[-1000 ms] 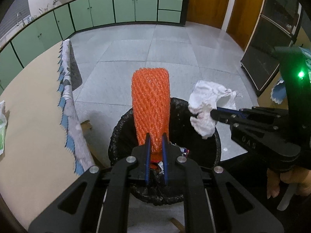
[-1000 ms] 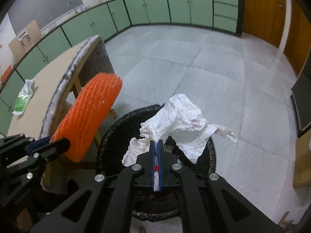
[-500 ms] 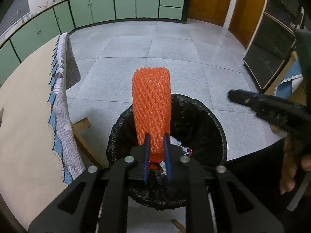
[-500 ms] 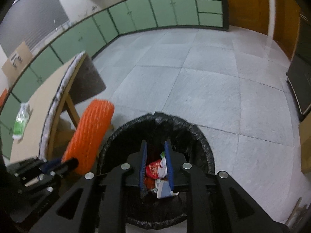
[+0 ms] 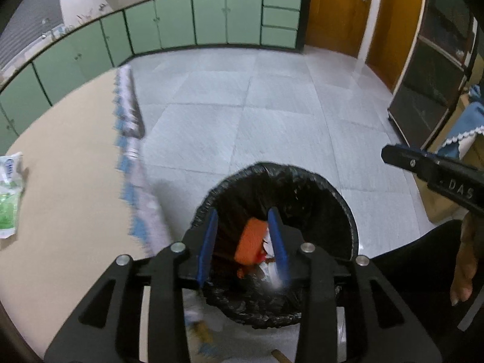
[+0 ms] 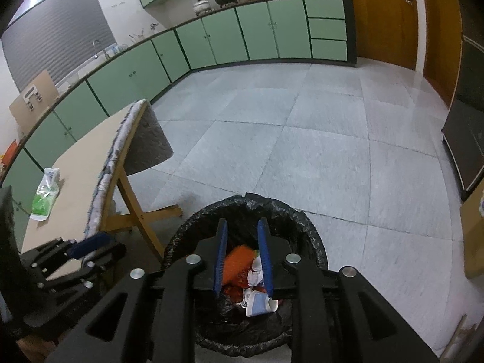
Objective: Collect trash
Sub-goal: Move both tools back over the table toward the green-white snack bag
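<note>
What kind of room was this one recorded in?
Most likely a kitchen or pantry: green cabinets line the walls, pots sit on the counter, and a tap stands by the window. A lined bin sits on the tiled floor.

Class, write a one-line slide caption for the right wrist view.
Open right tongs hover over the black-lined bin, where orange foam netting and crumpled tissue lie.

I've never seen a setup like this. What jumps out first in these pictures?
A black-lined trash bin on the grey floor, seen between the open blue fingers of the right gripper. Bright orange mesh lies inside it among crumpled paper. A green-and-white packet sits on the tan table at left.
</note>
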A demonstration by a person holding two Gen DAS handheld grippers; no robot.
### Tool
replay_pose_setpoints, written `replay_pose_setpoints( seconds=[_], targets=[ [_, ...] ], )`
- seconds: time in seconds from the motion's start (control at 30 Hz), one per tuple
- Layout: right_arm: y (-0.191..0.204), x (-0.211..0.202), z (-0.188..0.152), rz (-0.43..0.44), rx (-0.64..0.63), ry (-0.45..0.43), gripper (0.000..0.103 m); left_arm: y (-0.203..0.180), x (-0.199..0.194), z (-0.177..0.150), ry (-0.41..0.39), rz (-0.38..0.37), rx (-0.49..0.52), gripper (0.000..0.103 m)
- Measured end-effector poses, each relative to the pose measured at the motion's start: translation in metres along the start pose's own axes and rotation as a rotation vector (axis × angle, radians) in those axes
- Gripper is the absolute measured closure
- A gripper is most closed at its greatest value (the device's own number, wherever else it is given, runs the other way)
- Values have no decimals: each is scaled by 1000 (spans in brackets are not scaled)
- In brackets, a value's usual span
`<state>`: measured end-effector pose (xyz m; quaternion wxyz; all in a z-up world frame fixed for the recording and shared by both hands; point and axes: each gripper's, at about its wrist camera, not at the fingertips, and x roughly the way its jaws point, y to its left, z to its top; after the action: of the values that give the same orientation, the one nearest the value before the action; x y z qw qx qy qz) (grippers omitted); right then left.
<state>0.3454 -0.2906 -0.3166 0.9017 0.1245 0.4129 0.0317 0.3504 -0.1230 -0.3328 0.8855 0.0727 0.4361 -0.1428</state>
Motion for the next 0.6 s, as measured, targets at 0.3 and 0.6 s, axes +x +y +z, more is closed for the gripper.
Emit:
replay_pose_setpoints(
  seconds=[0.3, 0.6],
  targets=[
    [67, -48, 7, 28, -125, -68, 44, 57, -81, -7, -122, 93, -102, 39],
    [199, -48, 12, 173, -337, -72, 38, 179, -158, -42, -174, 278, -256, 28]
  ],
)
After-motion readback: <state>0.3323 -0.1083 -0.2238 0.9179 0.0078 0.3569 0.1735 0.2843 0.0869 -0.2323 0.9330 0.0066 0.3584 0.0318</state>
